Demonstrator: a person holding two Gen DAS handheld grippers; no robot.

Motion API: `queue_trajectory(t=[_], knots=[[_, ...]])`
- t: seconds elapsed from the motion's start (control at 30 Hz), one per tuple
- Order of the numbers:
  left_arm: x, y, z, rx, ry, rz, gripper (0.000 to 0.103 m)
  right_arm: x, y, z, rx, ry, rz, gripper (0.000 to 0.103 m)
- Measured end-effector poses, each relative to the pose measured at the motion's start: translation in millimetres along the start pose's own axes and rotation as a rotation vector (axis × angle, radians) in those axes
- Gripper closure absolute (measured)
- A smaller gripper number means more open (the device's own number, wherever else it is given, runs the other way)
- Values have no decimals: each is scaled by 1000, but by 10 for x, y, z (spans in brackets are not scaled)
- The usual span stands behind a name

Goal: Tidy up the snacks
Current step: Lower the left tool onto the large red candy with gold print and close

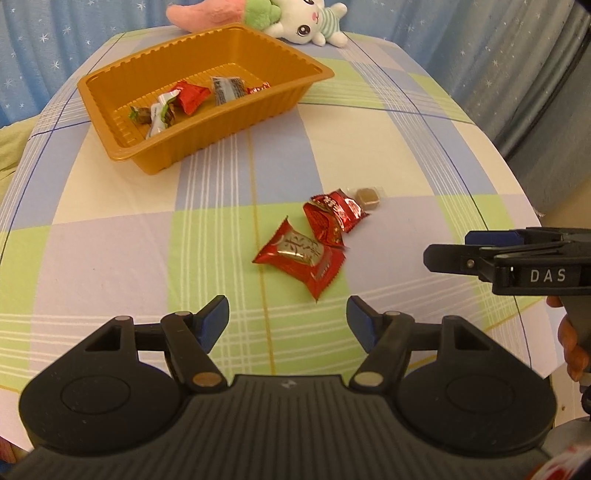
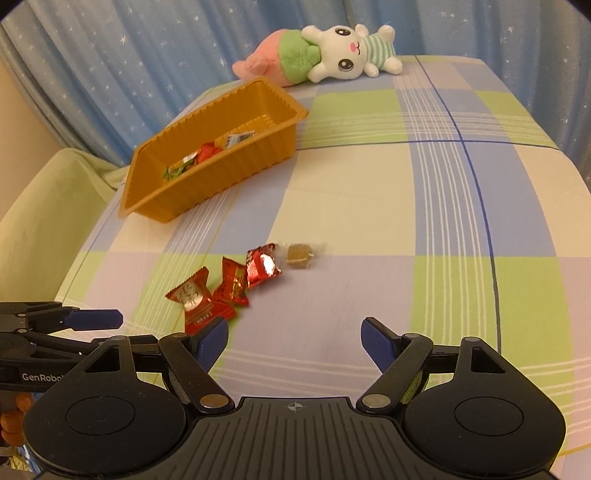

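Three red-wrapped candies lie in a cluster on the checked cloth: the nearest (image 1: 301, 258) (image 2: 192, 299), a middle one (image 1: 325, 225) (image 2: 232, 286) and a far one (image 1: 341, 208) (image 2: 263, 264). A brown cube candy in clear wrap (image 1: 367, 197) (image 2: 298, 254) lies beside them. An orange plastic tray (image 1: 229, 125) (image 2: 207, 177) further back holds several wrapped snacks. My left gripper (image 1: 287, 314) (image 2: 92, 325) is open just short of the nearest red candy, nothing between its fingers. My right gripper (image 2: 293, 336) (image 1: 448, 246) is open and empty, to the right of the cluster.
A white rabbit plush with a pink and green carrot (image 1: 306, 22) (image 2: 332, 51) lies at the far edge behind the tray. Blue starred curtains hang behind. A pale green cushion (image 2: 44, 206) sits off the left edge. The cloth drops away at the right.
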State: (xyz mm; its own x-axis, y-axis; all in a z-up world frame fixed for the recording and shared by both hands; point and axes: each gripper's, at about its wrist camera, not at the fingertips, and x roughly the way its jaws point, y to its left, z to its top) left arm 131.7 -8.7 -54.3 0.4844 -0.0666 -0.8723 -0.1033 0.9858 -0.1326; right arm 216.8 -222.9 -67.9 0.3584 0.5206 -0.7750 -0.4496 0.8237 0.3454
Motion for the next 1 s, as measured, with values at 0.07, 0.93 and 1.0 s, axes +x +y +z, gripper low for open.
queue_trajectory(t=[0.07, 0.93, 1.0], knots=[[27, -26, 1, 4, 2, 5, 35, 6, 2, -4, -4, 7, -1, 24], [524, 100, 126, -12, 35, 128, 34, 149, -160, 97, 25, 23, -21, 24], [534, 154, 138, -17, 34, 150, 34, 157, -169, 100, 29, 25, -23, 24]])
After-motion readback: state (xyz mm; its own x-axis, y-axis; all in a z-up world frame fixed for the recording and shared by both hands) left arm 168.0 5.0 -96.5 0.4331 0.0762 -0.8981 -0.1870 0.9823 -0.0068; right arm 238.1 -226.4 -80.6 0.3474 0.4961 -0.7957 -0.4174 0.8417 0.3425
